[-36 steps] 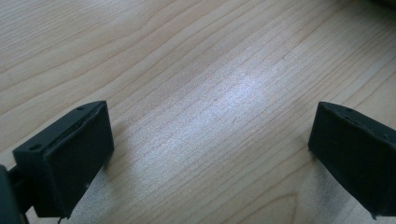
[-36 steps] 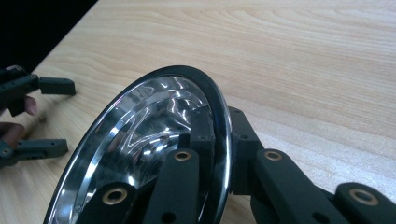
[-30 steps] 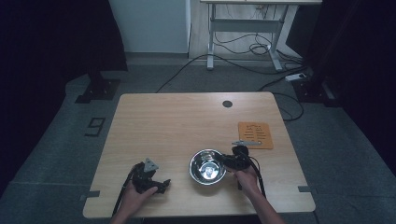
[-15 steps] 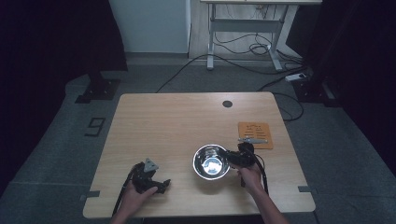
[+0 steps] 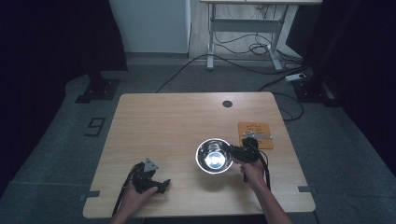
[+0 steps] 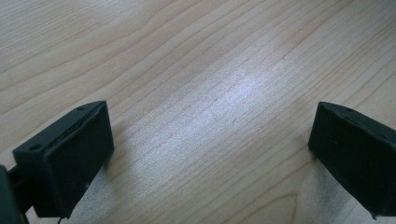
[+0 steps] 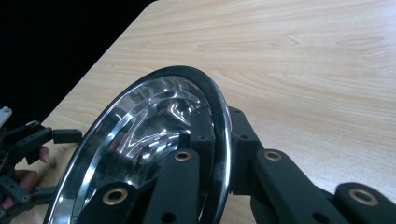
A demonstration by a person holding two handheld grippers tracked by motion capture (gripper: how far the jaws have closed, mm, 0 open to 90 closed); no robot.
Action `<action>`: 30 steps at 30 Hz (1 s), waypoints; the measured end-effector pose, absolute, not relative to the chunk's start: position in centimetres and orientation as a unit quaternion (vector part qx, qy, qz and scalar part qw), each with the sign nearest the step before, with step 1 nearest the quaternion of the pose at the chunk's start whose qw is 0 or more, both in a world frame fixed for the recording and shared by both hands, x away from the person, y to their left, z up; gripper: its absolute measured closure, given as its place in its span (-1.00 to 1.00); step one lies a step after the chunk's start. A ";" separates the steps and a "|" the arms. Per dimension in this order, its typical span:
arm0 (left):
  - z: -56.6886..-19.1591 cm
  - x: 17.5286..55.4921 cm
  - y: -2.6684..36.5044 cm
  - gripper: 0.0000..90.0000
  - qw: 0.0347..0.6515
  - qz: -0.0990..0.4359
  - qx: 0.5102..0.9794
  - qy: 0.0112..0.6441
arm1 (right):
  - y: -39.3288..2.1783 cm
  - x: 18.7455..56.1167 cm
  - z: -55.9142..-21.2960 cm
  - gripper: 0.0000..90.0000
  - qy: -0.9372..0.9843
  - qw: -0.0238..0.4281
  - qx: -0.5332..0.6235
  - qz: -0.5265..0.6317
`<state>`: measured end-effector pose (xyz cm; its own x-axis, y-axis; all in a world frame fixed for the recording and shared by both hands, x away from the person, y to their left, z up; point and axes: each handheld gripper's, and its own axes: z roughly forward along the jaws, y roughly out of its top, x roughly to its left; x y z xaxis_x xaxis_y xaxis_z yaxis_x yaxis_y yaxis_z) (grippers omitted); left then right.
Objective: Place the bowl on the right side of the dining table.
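Note:
A shiny steel bowl (image 5: pixel 213 156) hangs a little above the wooden table (image 5: pixel 177 121), right of centre near the front. My right gripper (image 5: pixel 232 151) is shut on the bowl's right rim. In the right gripper view one finger sits inside the bowl (image 7: pixel 140 135) and one outside, and the right gripper (image 7: pixel 219 123) pinches the rim with the bowl tilted. My left gripper (image 5: pixel 161 184) rests at the front left of the table, held by a hand. In its own view the left gripper (image 6: pixel 210 140) stands open over bare wood, with nothing between its fingers (image 6: pixel 70 149).
An orange card (image 5: pixel 255 134) with a small metal piece on it lies just beyond the right gripper. A black round grommet (image 5: pixel 227 103) sits near the table's far edge. Cables and a desk frame (image 5: pixel 243 32) are on the floor behind.
The right gripper has lifted the bowl and carried it slightly right and away from the person. The left gripper has stayed where it was.

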<state>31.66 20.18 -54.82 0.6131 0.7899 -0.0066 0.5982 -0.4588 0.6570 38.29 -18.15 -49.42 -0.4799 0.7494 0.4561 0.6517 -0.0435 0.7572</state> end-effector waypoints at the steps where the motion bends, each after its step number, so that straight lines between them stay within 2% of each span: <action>1: -54.8 31.7 20.2 -1.00 0.316 0.151 0.841 0.413 | -18.2 38.3 -49.4 0.86 0.690 0.048 0.508 0.514; 30: -54.8 31.7 20.2 -1.00 0.316 0.151 0.840 0.413 | -21.0 40.7 -48.8 0.86 0.644 0.061 0.541 0.538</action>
